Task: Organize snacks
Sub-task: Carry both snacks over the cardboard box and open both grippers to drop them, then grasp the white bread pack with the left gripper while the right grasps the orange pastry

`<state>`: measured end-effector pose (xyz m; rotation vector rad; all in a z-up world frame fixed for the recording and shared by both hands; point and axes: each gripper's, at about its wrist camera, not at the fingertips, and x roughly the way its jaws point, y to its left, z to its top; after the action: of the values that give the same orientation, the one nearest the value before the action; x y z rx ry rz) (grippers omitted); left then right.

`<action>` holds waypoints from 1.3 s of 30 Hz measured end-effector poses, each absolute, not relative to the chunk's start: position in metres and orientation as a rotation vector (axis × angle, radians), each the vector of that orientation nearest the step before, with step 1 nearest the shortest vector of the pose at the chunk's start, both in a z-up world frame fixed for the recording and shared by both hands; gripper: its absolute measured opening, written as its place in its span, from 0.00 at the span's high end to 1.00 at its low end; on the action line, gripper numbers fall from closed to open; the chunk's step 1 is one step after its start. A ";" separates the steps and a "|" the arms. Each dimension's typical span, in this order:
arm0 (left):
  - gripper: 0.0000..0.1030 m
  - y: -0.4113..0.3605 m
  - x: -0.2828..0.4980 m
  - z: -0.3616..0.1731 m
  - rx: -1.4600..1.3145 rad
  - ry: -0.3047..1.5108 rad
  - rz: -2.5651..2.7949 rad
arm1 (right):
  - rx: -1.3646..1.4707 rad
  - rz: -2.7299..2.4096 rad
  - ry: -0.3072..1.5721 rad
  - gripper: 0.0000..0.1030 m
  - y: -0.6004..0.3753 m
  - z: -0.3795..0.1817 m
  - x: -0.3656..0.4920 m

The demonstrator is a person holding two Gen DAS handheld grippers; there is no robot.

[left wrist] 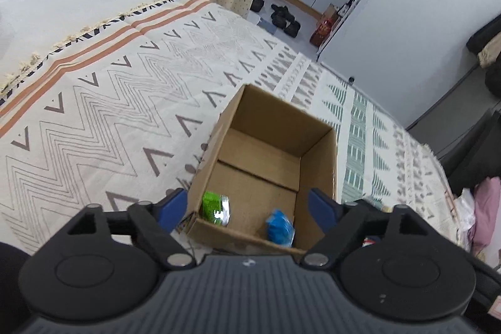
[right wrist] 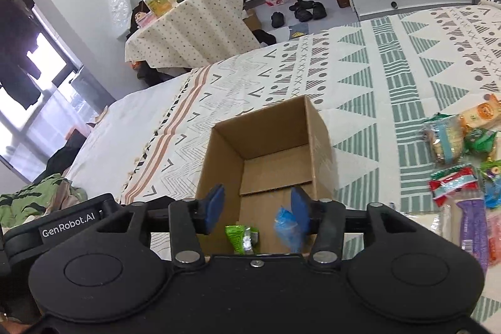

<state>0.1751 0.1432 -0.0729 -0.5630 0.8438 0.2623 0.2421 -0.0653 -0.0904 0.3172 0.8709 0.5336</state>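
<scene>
Box sits just ahead of both my grippers, green packet and blue packet inside. Left gripper and right gripper released, empty; next I'd reach right for the snack pile.

a patterned bed cover bears an open cardboard box and, well apart, loose snack packets.

A: Any writing you can read?
B: One label only: "GenRobot.AI", white letters on a dark tag at the left shoulder of the right hand-held gripper.
A: And the snack packets on the bed?
B: Their print is too small and blurred. The bottles' labels too.
</scene>
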 end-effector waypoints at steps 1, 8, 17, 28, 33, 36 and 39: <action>0.14 0.140 0.175 -0.073 -0.557 0.852 0.264 | 0.321 0.527 0.871 0.50 -0.070 -0.090 0.240; 0.06 0.114 0.170 -0.070 -0.503 0.862 0.255 | 0.285 0.445 0.829 0.24 -0.102 -0.086 0.227; 0.00 0.072 0.164 -0.056 -0.428 0.808 0.202 | 0.295 0.385 0.776 0.06 -0.151 -0.082 0.209; 0.00 0.036 0.162 -0.054 -0.399 0.816 0.168 | 0.367 0.306 0.754 0.02 -0.200 -0.086 0.200; 0.00 0.023 0.162 -0.055 -0.399 0.843 0.158 | 0.387 0.289 0.750 0.02 -0.218 -0.086 0.199; 0.00 0.015 0.164 -0.058 -0.392 0.866 0.160 | 0.408 0.274 0.764 0.02 -0.230 -0.090 0.199; 0.00 0.007 0.166 -0.062 -0.375 0.884 0.158 | 0.432 0.259 0.782 0.02 -0.239 -0.095 0.200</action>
<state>0.1663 0.0073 -0.0622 -0.3752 0.8837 0.1582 0.2000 -0.2395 -0.0953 0.4321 0.7822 0.2586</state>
